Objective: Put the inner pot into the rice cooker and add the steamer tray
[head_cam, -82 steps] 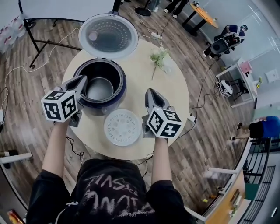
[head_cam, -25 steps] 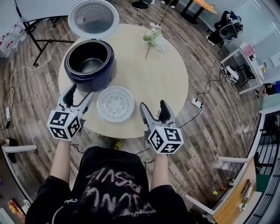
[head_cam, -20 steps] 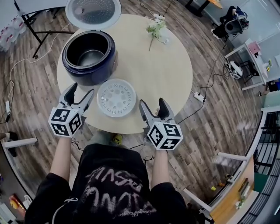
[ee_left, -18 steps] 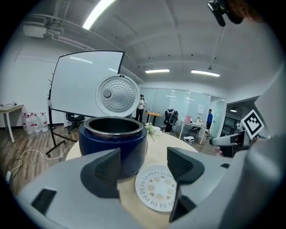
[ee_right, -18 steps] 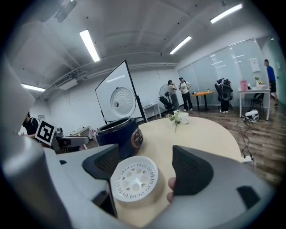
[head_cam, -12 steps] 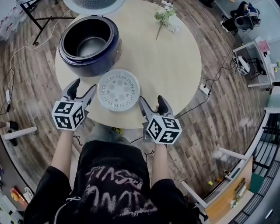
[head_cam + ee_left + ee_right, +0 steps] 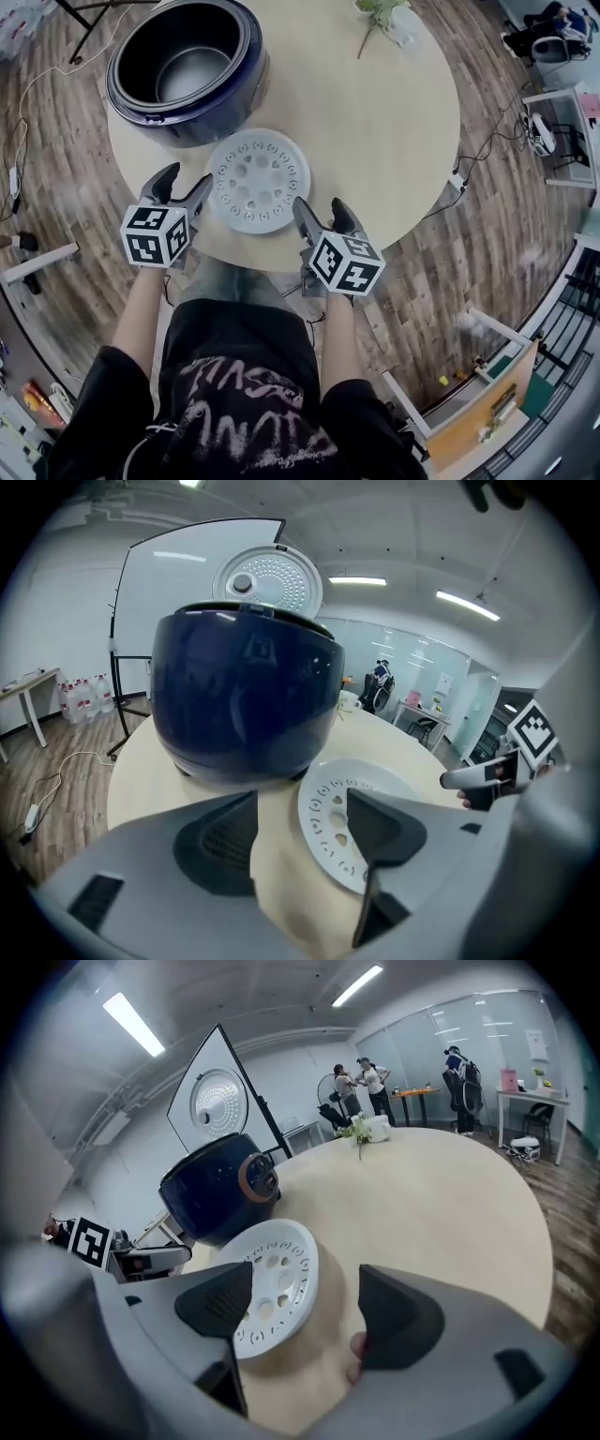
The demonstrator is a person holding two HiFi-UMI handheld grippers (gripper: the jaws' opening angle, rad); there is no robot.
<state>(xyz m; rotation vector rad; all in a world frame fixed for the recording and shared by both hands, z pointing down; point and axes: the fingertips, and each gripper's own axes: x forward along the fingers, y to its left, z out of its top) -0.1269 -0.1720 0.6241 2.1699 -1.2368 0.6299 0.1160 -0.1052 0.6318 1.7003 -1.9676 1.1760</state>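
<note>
The dark blue rice cooker [image 7: 183, 70] stands open at the table's far left, with the grey inner pot [image 7: 186, 82] sitting inside it. Its lid [image 7: 267, 578] stands raised behind it. The white perforated steamer tray [image 7: 255, 180] lies flat on the table just in front of the cooker. My left gripper [image 7: 185, 185] is at the tray's left edge, my right gripper [image 7: 321, 211] at its lower right. Both point down at the table near its front edge. Their jaws are wide and closing, with nothing between them. The tray [image 7: 342, 822] lies just ahead of the left jaws.
The round wooden table [image 7: 375, 122] holds a flower sprig in a small vase [image 7: 384, 14] at its far side. Cables run over the wood floor around it. Desks, chairs and people [image 7: 361, 1077] are in the background.
Both grippers have come down and forward to the table's near edge and now flank the steamer tray. The head view has shifted so the cooker sits closer to the top.
</note>
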